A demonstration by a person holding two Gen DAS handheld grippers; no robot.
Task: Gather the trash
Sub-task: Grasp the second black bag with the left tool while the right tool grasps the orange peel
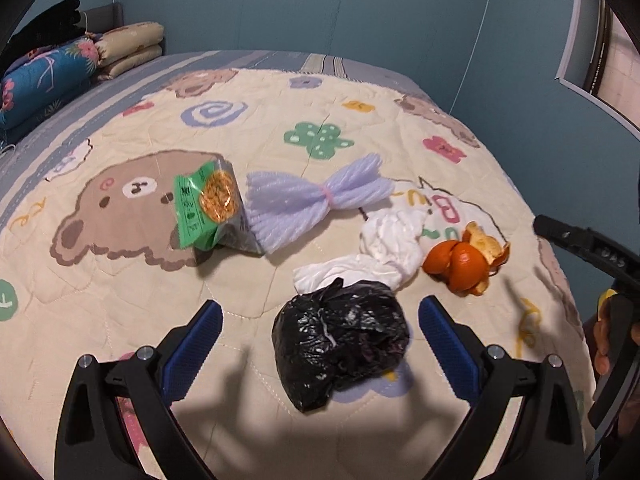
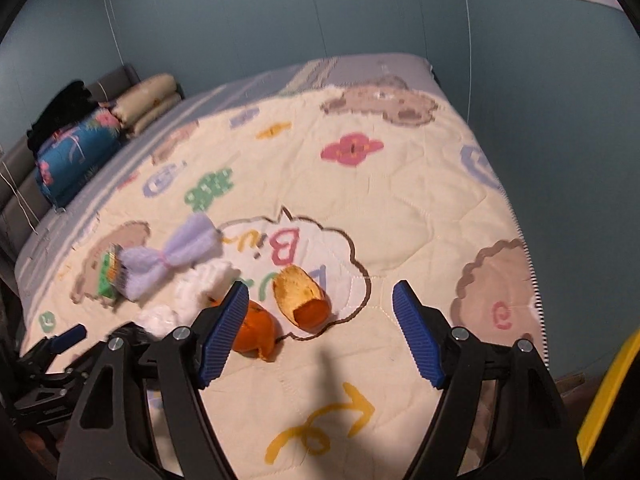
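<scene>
Trash lies on a bed quilt (image 1: 240, 288). A crumpled black plastic bag (image 1: 340, 340) sits between the open fingers of my left gripper (image 1: 320, 320), not gripped. Beyond it lie white tissue (image 1: 384, 248), orange peel (image 1: 464, 264), a lilac yarn bundle (image 1: 312, 200) and a green snack packet (image 1: 208, 208). My right gripper (image 2: 318, 304) is open and empty above the quilt, with the orange peel (image 2: 300, 296) just beyond its left finger. The tissue (image 2: 204, 284), yarn (image 2: 172, 256) and packet (image 2: 110, 276) lie further left. The right gripper's body shows at the left wrist view's right edge (image 1: 592, 248).
Folded bedding and pillows (image 1: 60, 68) are stacked at the bed's far left against a headboard. Teal walls surround the bed. The quilt's right edge (image 2: 528, 280) drops off to the floor. A yellow object (image 2: 608, 392) stands at the lower right. The left gripper (image 2: 52, 356) shows at lower left.
</scene>
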